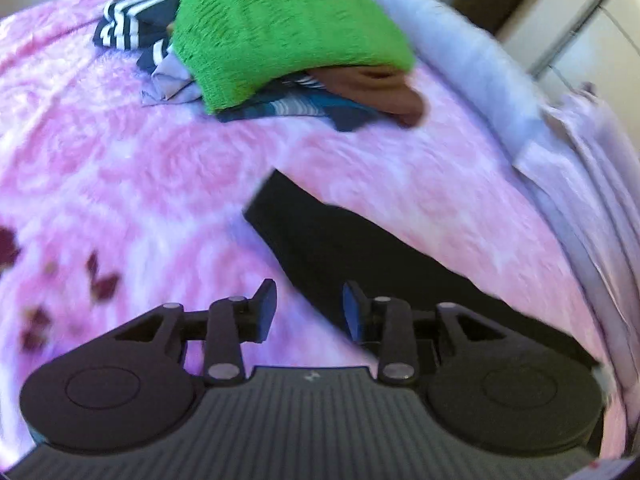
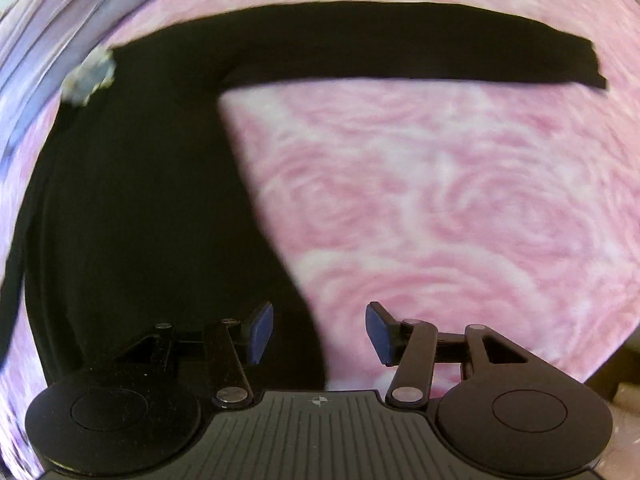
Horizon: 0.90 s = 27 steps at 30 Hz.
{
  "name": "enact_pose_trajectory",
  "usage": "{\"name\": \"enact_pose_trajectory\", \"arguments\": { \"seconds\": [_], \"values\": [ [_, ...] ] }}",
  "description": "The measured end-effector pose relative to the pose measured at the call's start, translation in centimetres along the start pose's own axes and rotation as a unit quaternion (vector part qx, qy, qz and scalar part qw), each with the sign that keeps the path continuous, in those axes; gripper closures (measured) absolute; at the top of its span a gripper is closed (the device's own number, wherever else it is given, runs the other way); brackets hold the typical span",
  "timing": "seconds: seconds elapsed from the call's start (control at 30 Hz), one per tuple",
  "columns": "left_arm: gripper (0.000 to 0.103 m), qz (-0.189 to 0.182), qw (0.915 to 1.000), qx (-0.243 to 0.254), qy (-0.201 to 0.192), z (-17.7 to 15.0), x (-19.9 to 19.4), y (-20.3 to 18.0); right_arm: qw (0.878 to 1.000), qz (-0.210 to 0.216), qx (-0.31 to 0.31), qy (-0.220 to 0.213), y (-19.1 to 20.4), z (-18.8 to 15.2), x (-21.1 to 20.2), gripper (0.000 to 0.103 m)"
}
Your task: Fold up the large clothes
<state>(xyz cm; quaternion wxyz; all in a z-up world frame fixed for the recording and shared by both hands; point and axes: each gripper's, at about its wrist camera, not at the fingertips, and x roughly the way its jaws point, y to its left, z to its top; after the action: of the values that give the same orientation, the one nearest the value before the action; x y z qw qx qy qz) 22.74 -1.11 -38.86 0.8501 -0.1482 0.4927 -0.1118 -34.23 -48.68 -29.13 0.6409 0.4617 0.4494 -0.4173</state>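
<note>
A large black garment point(image 2: 132, 200) lies flat on the pink rose-patterned bedspread point(image 2: 440, 200), with one long sleeve point(image 2: 400, 48) stretched out to the right in the right wrist view. My right gripper point(image 2: 320, 330) hovers over the garment's right edge, open, with nothing between its blue pads. In the left wrist view the black sleeve point(image 1: 360, 248) runs diagonally across the bedspread point(image 1: 120, 160). My left gripper point(image 1: 310, 310) hangs above the sleeve, open, nothing held.
A pile of other clothes sits at the far side: a green knitted piece point(image 1: 280, 28), navy striped fabric point(image 1: 128, 24), a brown item point(image 1: 384, 88) and blue striped cloth point(image 1: 288, 108). A pale pillow point(image 1: 472, 60) and the bed's edge point(image 1: 600, 200) lie to the right. Dark petal prints point(image 1: 100, 280) mark the left.
</note>
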Motion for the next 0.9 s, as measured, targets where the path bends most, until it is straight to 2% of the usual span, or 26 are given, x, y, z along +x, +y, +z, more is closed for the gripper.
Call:
{"name": "enact_pose_trajectory", "arguments": {
  "seconds": [0.07,0.1,0.13,0.3,0.4,0.43,0.5,0.57,0.63,0.7,0.77,0.83,0.9],
  "values": [
    [0.075,0.003,0.9999,-0.014,0.004,0.7,1.3,0.4,1.0,-0.002,-0.013,0.003,1.4,-0.6,0.5,0.054],
    [0.079,0.007,0.9999,-0.011,-0.001,0.8,1.7,0.4,1.0,-0.003,-0.014,0.002,1.9,-0.9,0.7,0.054],
    [0.101,0.013,0.9998,0.003,-0.014,0.9,1.9,0.3,1.0,-0.003,-0.014,0.001,2.4,-1.2,0.9,0.054],
    [0.1,0.048,0.9919,0.092,-0.074,0.7,1.2,0.0,1.0,-0.007,-0.012,-0.003,3.1,-2.1,1.1,0.054],
    [0.094,0.082,0.9895,0.104,-0.058,0.6,2.5,0.9,1.0,-0.005,0.0,-0.007,2.4,-2.4,0.7,0.054],
    [0.094,0.085,0.988,0.111,-0.066,0.3,2.7,0.8,1.0,-0.006,0.004,-0.007,2.0,-2.4,0.5,0.054],
    [0.092,0.11,0.9812,0.144,-0.068,-0.1,2.5,-0.8,1.0,-0.011,0.017,-0.009,0.9,-2.4,0.2,0.054],
    [0.087,0.112,0.9777,0.167,-0.061,-0.6,1.4,-2.2,0.999,0.0,0.04,-0.02,-0.6,-2.0,-0.2,0.053],
    [0.082,0.103,0.9779,0.172,-0.058,-1.6,-0.5,-3.2,0.996,0.004,0.07,-0.052,-2.7,-1.3,-1.1,0.051],
    [0.078,0.091,0.9803,0.168,-0.05,-3.2,-2.6,-4.3,0.989,0.011,0.114,-0.09,-5.8,-0.2,-2.1,0.05],
    [0.077,0.077,0.9822,0.169,-0.031,-5.2,-3.9,-5.7,0.977,0.023,0.17,-0.128,-9.6,0.9,-2.9,0.05],
    [0.077,0.058,0.9826,0.176,-0.008,-7.9,-5.2,-7.7,0.959,0.036,0.227,-0.166,-13.8,2.0,-3.4,0.05],
    [0.077,0.033,0.9824,0.183,0.014,-10.8,-6.4,-9.9,0.935,0.054,0.287,-0.202,-18.0,3.1,-3.6,0.05]
  ]
}}
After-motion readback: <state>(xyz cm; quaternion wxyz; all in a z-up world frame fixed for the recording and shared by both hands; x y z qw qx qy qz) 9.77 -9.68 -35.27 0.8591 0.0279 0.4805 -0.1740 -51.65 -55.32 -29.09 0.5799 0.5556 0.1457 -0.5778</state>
